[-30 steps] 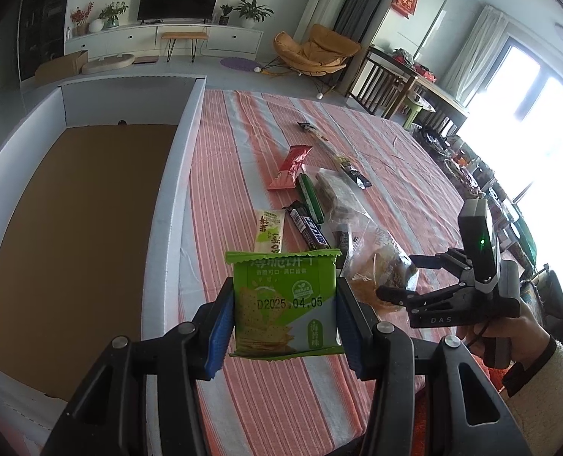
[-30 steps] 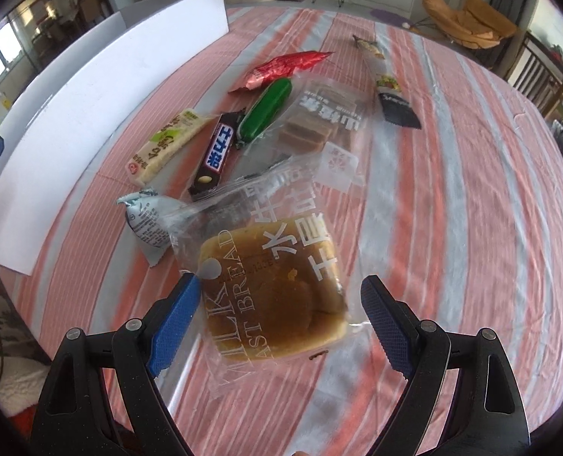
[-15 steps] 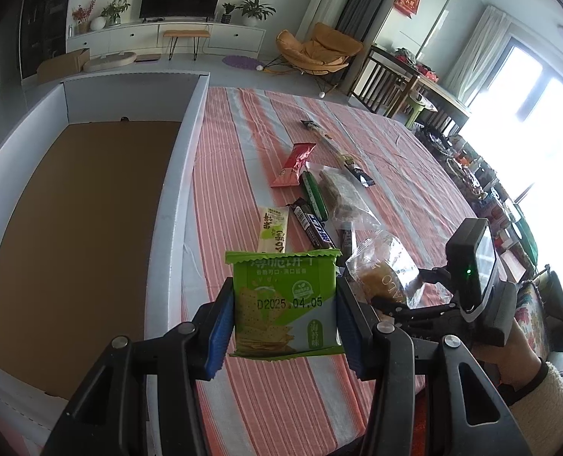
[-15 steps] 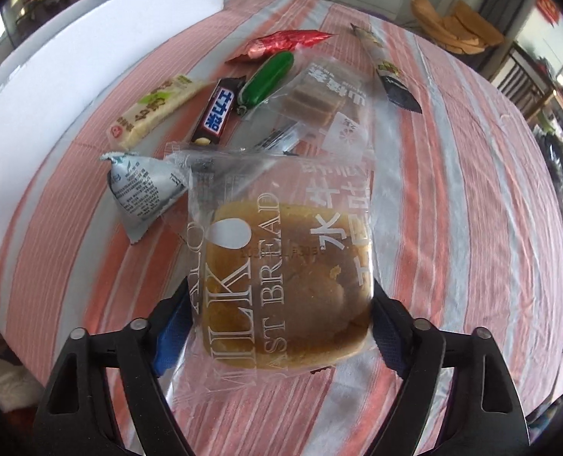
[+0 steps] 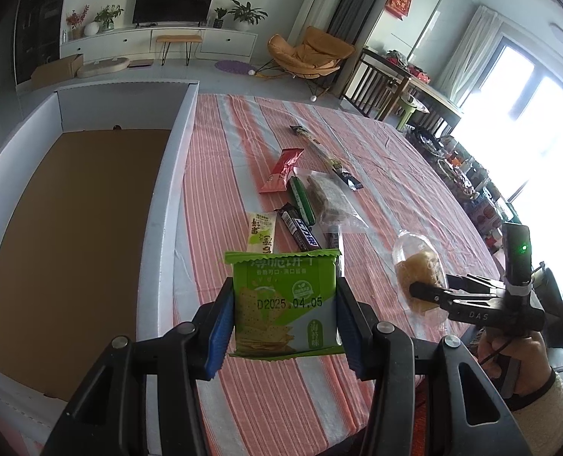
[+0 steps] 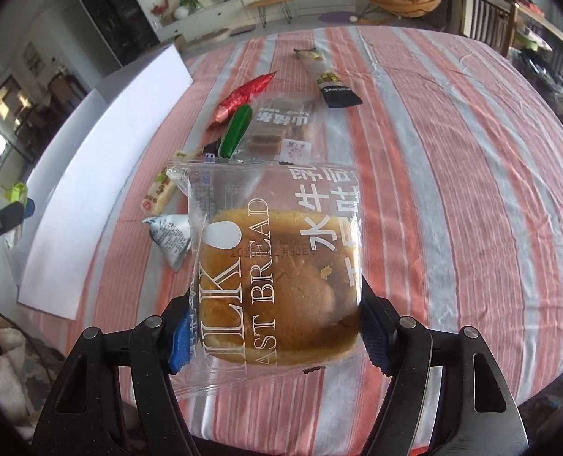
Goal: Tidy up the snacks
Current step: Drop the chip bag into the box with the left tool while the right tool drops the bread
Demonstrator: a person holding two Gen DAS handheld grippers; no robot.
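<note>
1. Right gripper [image 6: 274,338], open around the bread packet [image 6: 277,266] a second earlier, had clamped it and lifted it off the striped tablecloth [image 6: 452,159].
2. Left gripper [image 5: 284,323] kept pinching the green cracker packet [image 5: 283,300] beside the box [image 5: 160,205], so both snacks seemed ready for boxing.

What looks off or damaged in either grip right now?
Nothing looks damaged. The left gripper holds the green cracker pack squarely; the right gripper clamps the bread bag, whose soft wrapper bulges a little.
</note>
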